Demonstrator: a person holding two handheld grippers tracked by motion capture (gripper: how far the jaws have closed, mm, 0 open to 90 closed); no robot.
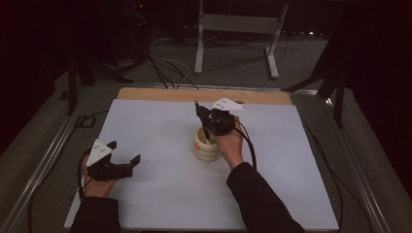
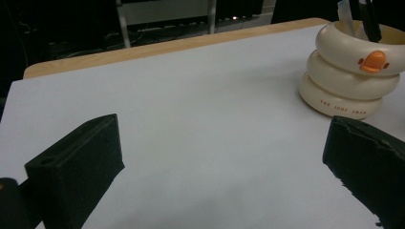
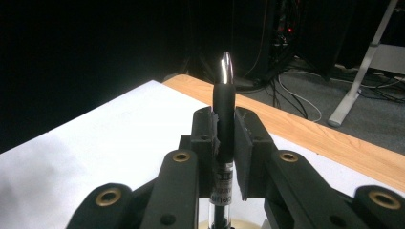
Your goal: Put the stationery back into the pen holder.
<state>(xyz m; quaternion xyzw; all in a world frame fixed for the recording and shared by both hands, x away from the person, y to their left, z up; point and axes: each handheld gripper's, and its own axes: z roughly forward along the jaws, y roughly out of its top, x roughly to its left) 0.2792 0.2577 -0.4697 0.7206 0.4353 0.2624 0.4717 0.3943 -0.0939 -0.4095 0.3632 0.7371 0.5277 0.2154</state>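
We see the right claw (image 3: 224,143) pressed together on a pen (image 3: 223,102), pads pinching its black barrel on both sides. The pen stands upright between the jaws, silver tip above them, clear lower barrel with print running down below the pads. In the high view the right claw (image 1: 204,118) hangs over the cream holder (image 1: 206,145), and the pen (image 1: 197,108) pokes up past the jaws, with its lower end going toward the holder's mouth; we cannot tell whether it touches the rim. The holder is a stack of three rounded rings with an orange duck mark on the top ring (image 2: 372,61), sitting near the middle of the white table (image 1: 160,184). Dark stems already stand inside it in the left claw view.

The left claw (image 1: 127,151) is spread wide, nothing between the jaws, resting low over the table well to the left of the holder (image 2: 351,71). A wooden strip (image 1: 160,94) edges the table's far side.
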